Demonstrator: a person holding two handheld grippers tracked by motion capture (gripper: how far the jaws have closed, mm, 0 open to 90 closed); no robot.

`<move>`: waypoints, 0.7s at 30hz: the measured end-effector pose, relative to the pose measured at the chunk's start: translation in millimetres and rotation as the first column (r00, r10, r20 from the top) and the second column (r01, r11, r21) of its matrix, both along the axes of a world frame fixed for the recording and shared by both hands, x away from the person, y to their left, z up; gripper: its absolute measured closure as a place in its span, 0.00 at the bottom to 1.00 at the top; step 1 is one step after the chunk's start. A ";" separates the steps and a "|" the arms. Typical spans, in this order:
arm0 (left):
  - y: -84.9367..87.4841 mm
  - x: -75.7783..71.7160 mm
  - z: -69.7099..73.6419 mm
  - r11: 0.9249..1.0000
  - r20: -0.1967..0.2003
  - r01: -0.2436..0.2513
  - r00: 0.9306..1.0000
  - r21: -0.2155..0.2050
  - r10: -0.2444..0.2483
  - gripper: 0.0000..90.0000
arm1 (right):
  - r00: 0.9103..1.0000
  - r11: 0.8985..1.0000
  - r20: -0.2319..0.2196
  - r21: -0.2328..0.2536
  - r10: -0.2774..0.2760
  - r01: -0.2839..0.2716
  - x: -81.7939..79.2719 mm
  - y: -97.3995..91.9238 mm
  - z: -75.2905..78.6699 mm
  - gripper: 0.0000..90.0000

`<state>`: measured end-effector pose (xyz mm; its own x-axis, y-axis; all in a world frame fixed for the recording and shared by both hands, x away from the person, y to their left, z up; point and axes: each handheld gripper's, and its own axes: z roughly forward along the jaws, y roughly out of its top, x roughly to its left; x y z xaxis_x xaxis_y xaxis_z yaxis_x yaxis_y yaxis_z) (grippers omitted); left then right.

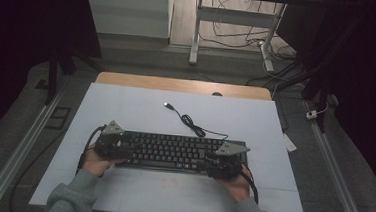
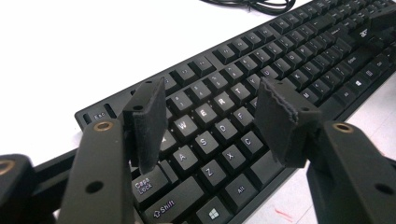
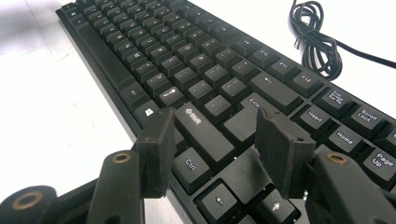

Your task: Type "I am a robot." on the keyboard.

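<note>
High view: a black keyboard [image 1: 172, 152] lies lengthwise across the near half of a pale blue-white table top [image 1: 126, 106], at about 6 o'clock from the table's centre, and a person's two forearms in grey sleeves come in from the bottom edge. The left gripper [image 1: 118, 148] sits over the keyboard's 9 o'clock end and the right gripper [image 1: 220, 163] over its 3 o'clock end, each topped with a grey three-cornered plate. From the keyboard's far edge, a black cable [image 1: 193, 125] runs off toward 12 o'clock in a small coil and ends in a USB plug [image 1: 168, 105]. Left gripper view: the left gripper [image 2: 212, 123] hangs spread above the letter block, one pad near the Caps Lock side at 8 o'clock and the other past the C key at 3 o'clock; the pads press on nothing, and the keys show clearly between them. Right gripper view: the right gripper [image 3: 217, 154] is likewise released, its pads standing apart over the Ctrl and Shift keys and the arrow keys, with no key pinched. The coiled cable [image 3: 317, 42] lies on the table at 1 o'clock, beyond the function row. Both sets of jaws stand wide apart with only keyboard [image 2: 261, 93] surface beneath them.
</note>
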<state>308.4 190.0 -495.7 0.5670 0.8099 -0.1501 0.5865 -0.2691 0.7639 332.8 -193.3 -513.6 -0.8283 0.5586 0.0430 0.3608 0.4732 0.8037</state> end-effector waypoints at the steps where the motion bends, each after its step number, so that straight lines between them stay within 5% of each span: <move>1: -0.2 0.1 -0.2 1.000 -0.001 0.000 1.000 0.002 0.000 0.48 | 1.000 1.000 0.000 0.000 0.001 -0.001 -0.1 0.2 0.0 0.53; 21: -5.8 1.5 -4.0 0.999 -0.012 0.009 1.000 0.039 -0.009 0.44 | 0.999 0.998 -0.008 0.059 0.038 -0.037 -1.1 20.8 12.0 0.57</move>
